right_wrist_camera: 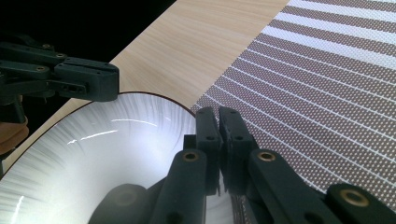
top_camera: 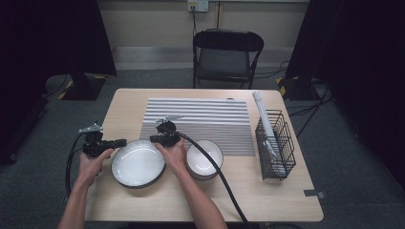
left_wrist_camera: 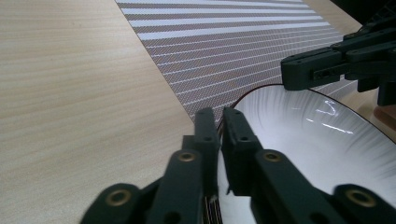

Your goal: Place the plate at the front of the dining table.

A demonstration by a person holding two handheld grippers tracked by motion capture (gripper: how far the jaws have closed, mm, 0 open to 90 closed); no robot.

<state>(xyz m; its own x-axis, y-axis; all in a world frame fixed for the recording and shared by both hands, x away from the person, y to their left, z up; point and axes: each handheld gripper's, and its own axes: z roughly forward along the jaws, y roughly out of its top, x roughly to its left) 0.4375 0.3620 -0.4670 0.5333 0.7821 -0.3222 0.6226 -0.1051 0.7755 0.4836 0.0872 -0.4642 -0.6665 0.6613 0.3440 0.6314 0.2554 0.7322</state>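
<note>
You've got the big white plate [top_camera: 138,162] mouth-up, round with no long axis, just beside the striped mat [top_camera: 200,124] on the wooden table [top_camera: 267,191], left gripper [top_camera: 119,142] and right gripper [top_camera: 157,139] each pinching its rim.

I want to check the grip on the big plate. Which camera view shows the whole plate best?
The high view: the plate shows whole there, rim and all, with the left gripper and right gripper at opposite edges. The left gripper view shows part of its white inside and rim; the right gripper view likewise, each with jaws shut on the rim.
</note>
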